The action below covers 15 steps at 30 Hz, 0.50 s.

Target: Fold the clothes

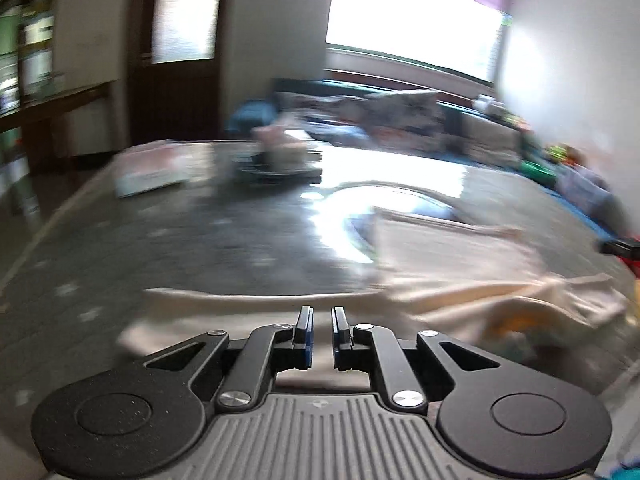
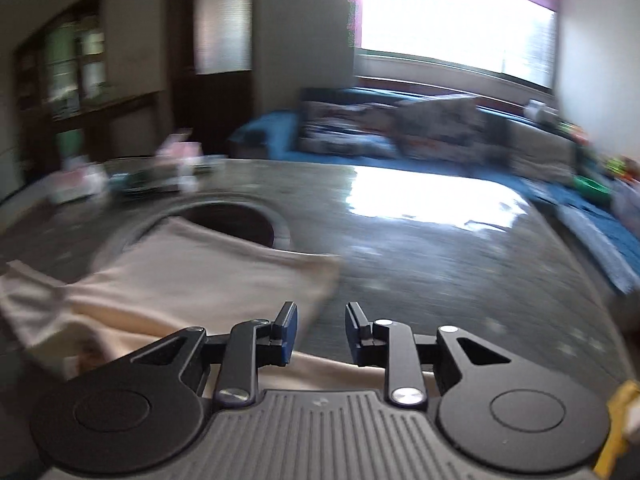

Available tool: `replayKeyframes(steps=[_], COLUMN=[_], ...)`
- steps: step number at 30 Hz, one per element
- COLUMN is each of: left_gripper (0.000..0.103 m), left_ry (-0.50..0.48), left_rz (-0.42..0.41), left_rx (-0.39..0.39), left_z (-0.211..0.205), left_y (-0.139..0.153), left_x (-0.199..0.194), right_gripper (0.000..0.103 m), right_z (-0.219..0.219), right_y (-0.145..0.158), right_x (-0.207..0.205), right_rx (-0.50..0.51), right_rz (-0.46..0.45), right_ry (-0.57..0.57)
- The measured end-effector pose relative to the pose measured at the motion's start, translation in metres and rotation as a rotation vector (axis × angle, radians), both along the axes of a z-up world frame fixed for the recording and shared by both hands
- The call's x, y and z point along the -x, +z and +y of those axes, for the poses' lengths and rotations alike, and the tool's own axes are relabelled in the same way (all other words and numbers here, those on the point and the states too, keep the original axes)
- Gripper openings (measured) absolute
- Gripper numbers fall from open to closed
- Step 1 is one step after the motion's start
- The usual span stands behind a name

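While both views are smeared by motion blur, the main things can still be read. A pale cream garment lies spread and rumpled on a dark, glossy worktop, which mirrors the bright window behind it.

In the left wrist view the left gripper sits low at 6 o'clock, over the near edge of the cloth. Its fingers stand close together with a narrow slit between them, and nothing is seen between them. The bulk of the garment runs off toward 3 o'clock, where its folds bunch up. A blurred cluster of small items sits toward 12 o'clock at the far side of the worktop, with a flat pale box or book at 10 o'clock.

In the right wrist view the right gripper is parted, a clear gap between its fingers, holding nothing. The garment lies from 9 o'clock toward the centre, one corner ending just ahead of the left-hand finger; more cream cloth passes beneath the gripper. A round dark recess in the worktop shows just beyond the cloth's far edge. A blue sofa with patterned cushions stands under the window at 1 o'clock.
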<state>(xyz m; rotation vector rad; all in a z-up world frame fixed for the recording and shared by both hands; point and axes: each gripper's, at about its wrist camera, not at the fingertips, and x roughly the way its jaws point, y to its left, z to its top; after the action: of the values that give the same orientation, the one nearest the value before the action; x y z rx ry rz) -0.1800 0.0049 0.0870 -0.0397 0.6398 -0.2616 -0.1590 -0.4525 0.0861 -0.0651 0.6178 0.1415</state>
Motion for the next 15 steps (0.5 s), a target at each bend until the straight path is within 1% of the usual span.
replayKeyframes(steps=[2,3,5,6,9,12,15], left_gripper=[0.022,0.029,0.029,0.029,0.03,0.03,0.033], left_ry=[-0.081,-0.121,-0.198,-0.233,-0.321,-0.369,-0.392], left_rz=[0.001,0.002,0.005,0.005,0.005,0.016,0.033], left_rx=[0.006,0.01,0.007,0.004,-0.009,-0.033,-0.059], left_z=[-0.022,-0.033,-0.056,-0.067,-0.094,-0.112,-0.124], left_y=[0.0,0.001,0.0,-0.001,-0.004,-0.01,-0.017], left_x=[0.002,0.003,0.003,0.004,0.004,-0.001,-0.006], right_gripper=[0.026,0.027,0.029,0.034,0.035,0.035,0.035], right_z=[0.019,0.028,0.042,0.049,0.065,0.078,0.085], right_y=[0.003,0.005,0.006,0.005,0.002,-0.002,-0.005], right_x=[0.003,0.004,0.007,0.01,0.018,0.026,0.035], right_rx=[-0.004,-0.006,-0.005,-0.003,0.017,0.037,0.06], right_rz=[0.002,0.003,0.014,0.02,0.032,0.042,0.053], right_ry=[0.085,0.126,0.193,0.225,0.295,0.357,0.405])
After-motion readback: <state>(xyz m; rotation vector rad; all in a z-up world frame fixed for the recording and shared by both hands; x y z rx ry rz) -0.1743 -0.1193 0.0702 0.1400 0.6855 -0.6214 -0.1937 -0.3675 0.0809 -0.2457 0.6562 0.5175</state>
